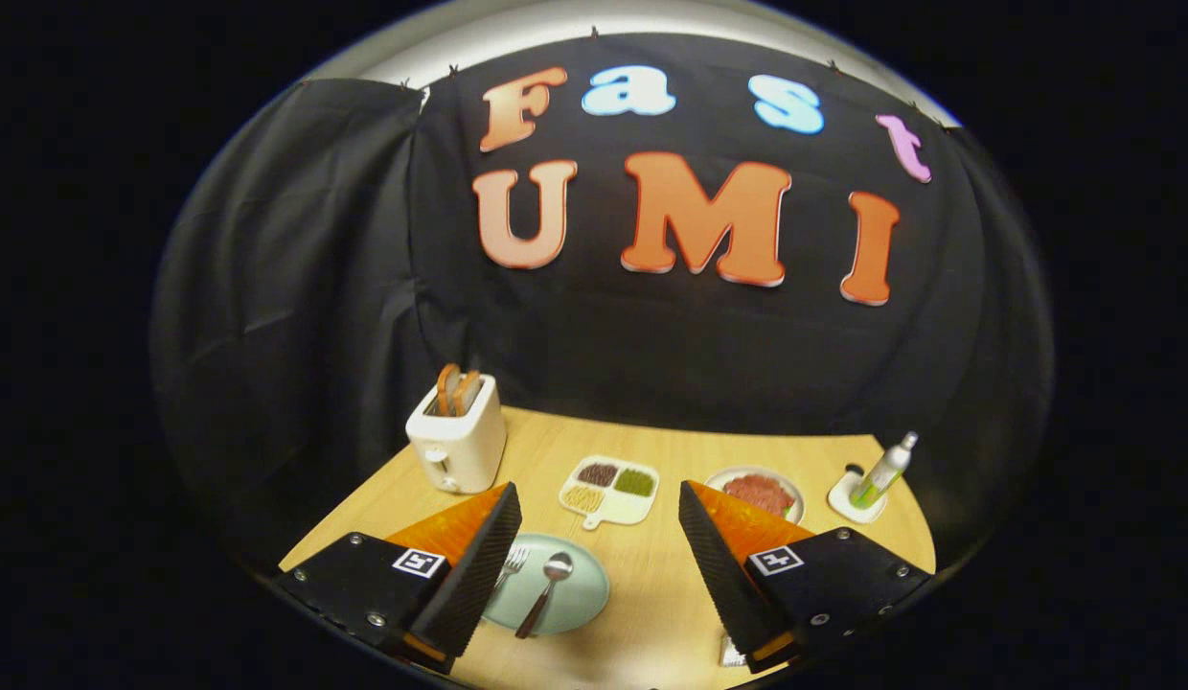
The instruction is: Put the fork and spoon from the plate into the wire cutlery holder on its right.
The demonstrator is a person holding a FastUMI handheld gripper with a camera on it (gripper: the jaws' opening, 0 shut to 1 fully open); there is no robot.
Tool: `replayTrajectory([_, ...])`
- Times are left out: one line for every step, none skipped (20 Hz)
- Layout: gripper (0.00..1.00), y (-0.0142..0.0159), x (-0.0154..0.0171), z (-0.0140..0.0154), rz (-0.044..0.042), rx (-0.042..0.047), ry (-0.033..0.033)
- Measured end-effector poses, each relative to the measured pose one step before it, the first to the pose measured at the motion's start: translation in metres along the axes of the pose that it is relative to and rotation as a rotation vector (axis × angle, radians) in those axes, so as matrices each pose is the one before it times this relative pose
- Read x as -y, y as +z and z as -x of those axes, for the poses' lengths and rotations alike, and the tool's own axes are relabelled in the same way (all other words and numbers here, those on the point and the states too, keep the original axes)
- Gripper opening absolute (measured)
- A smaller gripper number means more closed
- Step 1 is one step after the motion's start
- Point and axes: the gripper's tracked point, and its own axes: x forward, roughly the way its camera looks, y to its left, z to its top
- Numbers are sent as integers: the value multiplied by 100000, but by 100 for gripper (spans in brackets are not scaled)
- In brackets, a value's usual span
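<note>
While the gripper [594,565] hangs above the wooden table [651,613], its two fingers are spread wide apart and hold nothing. Bare table shows between them. They touch no thing.

Just by the left finger [474,565] lies a pale green plate [580,594]. Part of the plate is hidden behind that finger. On the plate lies a spoon [546,592]. Its bowl points away, toward the back of the table, and its dark handle runs back toward the gripper, leaning a little to the left. Beside it, on its left, lies the fork [511,565]. Its prongs point away too, and most of its handle is hidden by the left finger.

Under the tip end of the right finger [723,575], a small bit of wire mesh [731,654] peeks out. It is too hidden to tell what it is.

Farther off, between the fingers, is a white tray [610,491] with four little parts holding brown, green and pale food. To its right, beyond the right finger, is a round dish [759,491] of red food. Past that, a spray bottle [883,470] leans on a small white stand [848,498].

On the far left stands a cream toaster [457,441] with toast [455,388] sticking up.
</note>
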Motion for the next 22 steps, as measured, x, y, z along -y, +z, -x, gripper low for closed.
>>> replayTrajectory([99,-1643,-785,-757,-2549,-6686,1762])
replayTrajectory([98,-1427,-696,-813,-2406,-5748,1141])
replayTrajectory([98,-1257,-504,-735,-1573,-4964,554])
replayTrajectory([98,-1355,-199,-637,-606,-4856,-23])
replayTrajectory([98,-1062,-242,-771,-263,-4744,-295])
replayTrajectory([98,-960,-237,-745,-227,-5003,-278])
replayTrajectory([98,-1183,-251,-857,-671,-5644,-517])
replayTrajectory([98,-1226,-185,-761,-969,-5309,-522])
replayTrajectory([98,-993,-9,-815,-1362,-5021,-946])
replayTrajectory([98,-965,-257,-908,-995,-4656,-24])
replayTrajectory([98,-661,-355,-940,-656,-3734,718])
replayTrajectory([97,-787,-75,-688,-187,-4198,-242])
replayTrajectory([95,-513,113,-608,485,-4207,-930])
replayTrajectory([94,-502,268,-974,545,-3263,-1775])
replayTrajectory([93,-455,118,-1014,610,-3513,-1252])
replayTrajectory([92,-471,-14,-778,-189,-3084,-1174])
replayTrajectory([90,-285,-159,-739,211,-3341,98])
replayTrajectory([89,-284,-245,-810,137,-2604,385])
replayTrajectory([86,-149,-158,-730,296,-2316,200])
replayTrajectory([85,3,67,-677,224,-1430,-977])
replayTrajectory([82,69,80,-656,595,-1189,-840])
replayTrajectory([81,52,180,-298,-137,-1149,-1078])
